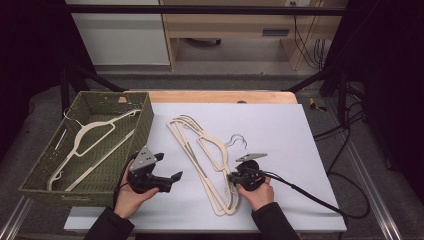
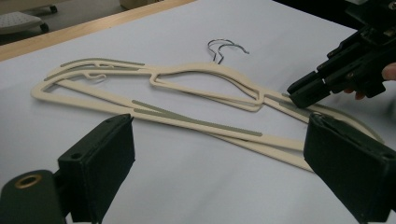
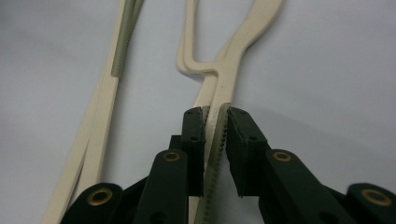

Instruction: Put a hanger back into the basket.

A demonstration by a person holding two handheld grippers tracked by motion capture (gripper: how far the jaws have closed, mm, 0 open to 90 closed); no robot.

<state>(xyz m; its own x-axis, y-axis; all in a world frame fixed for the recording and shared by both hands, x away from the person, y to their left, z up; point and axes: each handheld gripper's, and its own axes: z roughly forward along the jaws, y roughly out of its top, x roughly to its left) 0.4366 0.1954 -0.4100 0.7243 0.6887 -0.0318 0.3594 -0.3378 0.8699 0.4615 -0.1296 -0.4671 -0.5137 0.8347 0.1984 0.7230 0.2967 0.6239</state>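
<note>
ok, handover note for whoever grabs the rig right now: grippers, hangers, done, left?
Right gripper: jaws closed on the shoulder arm of the top cream plastic hanger, over its grey ribbed grip strip, low on the white table sheet.
Left gripper: open, holding nothing, hovering between the woven green basket and the hanger stack.
Things: stacked cream hangers with wire hooks lie mid-sheet; one cream hanger in the basket.
Done: one hanger binned, next one gripped.
Left: lift the gripped hanger clear, probably into the basket, then the remaining ones.
</note>
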